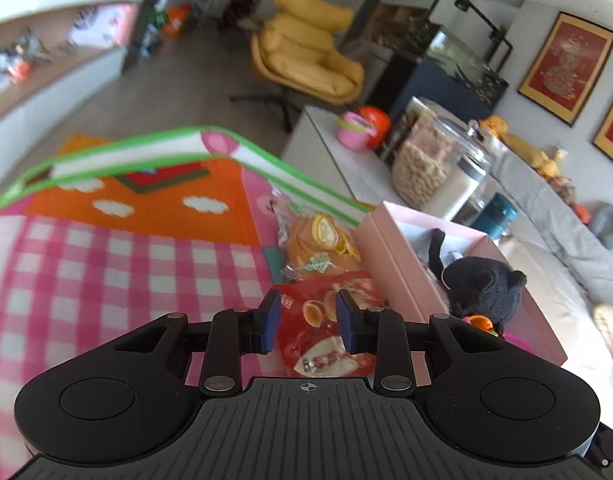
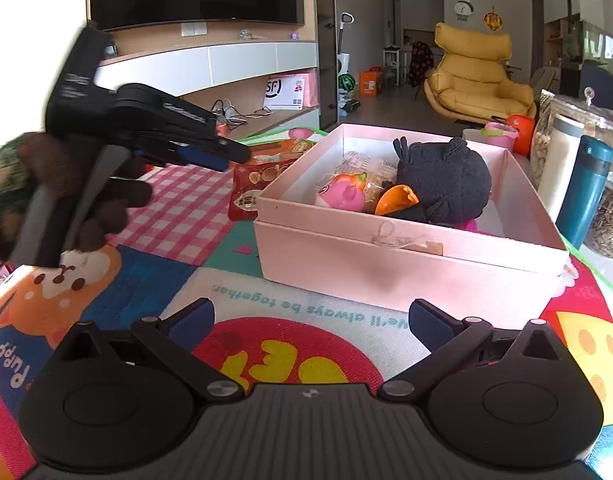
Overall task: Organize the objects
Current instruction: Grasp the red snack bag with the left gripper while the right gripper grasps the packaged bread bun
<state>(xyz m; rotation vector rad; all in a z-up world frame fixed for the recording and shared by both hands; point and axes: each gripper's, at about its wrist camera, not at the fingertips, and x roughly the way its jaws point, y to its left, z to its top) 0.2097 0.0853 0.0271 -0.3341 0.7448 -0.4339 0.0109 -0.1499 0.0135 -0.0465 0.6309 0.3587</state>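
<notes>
on the play mat (image 2: 290, 312) the right wrist view carried readable print, upside down to the camera: "we'll always be together." in teal letters, and "puppy" at 8 o'clock beside a cartoon dog. a white carton (image 2: 284, 92) on the far shelf at 12 o'clock showed a bold "sf" mark. the red snack packet (image 1: 326, 328) bore printed characters on a white band, too blurred to read.

only the right wrist view showed the television, the shelf, the teal bottle (image 2: 584, 196) at 3 o'clock and the inside of the pink box (image 2: 386, 256), where a black plush bird (image 2: 446, 180) with an orange beak lay beside a pink toy (image 2: 342, 196) and a wrapped snack. it also caught the left tongs (image 2: 222, 156) from the side, held in a dark-gloved hand (image 2: 86, 200) at 9 o'clock, reaching toward the red packet. only the left wrist view showed the orange snack packet (image 1: 322, 244) beyond the red one, the glass jars (image 1: 430, 164) at 2 o'clock and the framed red pictures (image 1: 566, 68) on the wall.

in the left wrist view the left tongs (image 1: 308, 322) stood partly apart, hovering over the red packet, which lay on the mat between and just past the pads, touching the box's side at 3 o'clock; whether the pads touched it could not be told. the right tongs (image 2: 310, 322) were spread wide with nothing between them, the pink box just ahead at 12 o'clock.
</notes>
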